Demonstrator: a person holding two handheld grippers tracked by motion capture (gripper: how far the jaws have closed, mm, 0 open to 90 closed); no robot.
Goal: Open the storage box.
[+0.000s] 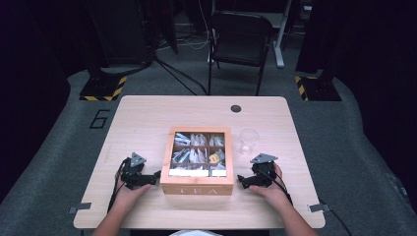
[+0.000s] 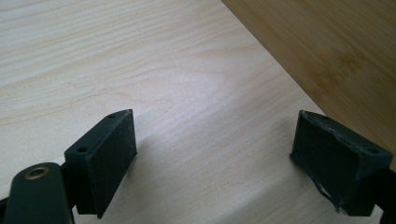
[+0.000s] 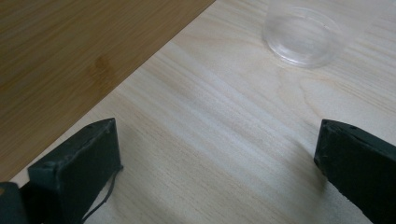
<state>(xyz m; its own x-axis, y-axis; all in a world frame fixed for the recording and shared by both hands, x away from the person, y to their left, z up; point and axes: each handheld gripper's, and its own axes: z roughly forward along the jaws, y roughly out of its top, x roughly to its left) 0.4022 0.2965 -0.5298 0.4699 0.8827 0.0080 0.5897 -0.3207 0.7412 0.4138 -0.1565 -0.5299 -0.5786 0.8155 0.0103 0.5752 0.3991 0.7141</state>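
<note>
From the high view, we see a wooden tea box (image 1: 197, 182) lettered "TEA" near the front middle of a pale desk (image 1: 147, 113), its inside split into compartments that hold tea bags (image 1: 196, 147). Just left of the box, low on the desk, the left gripper (image 1: 156, 175) points at the box's left wall; just right of the box the right gripper (image 1: 241, 179) points at its right wall. Each is held by a hand that comes in from the near edge. A clear plastic cup (image 1: 249, 141) stands upright just right of the box's far corner, beyond the right gripper. Behind the desk, well back from the box, stands a black folding chair (image 1: 239, 39).

In the left gripper view, we see the two black fingers (image 2: 105, 156) spread wide with bare desk (image 2: 140, 70) between them and nothing held; the box's side wall (image 2: 336, 42) rises at the upper right, close by the right-hand finger.

In the right gripper view, the fingers (image 3: 77, 170) likewise stand wide apart over bare desk (image 3: 224, 140) with nothing in their hold. The box's wall (image 3: 70, 46) takes the upper left, and the cup (image 3: 302, 35) sits beyond, apart from the box.
</note>
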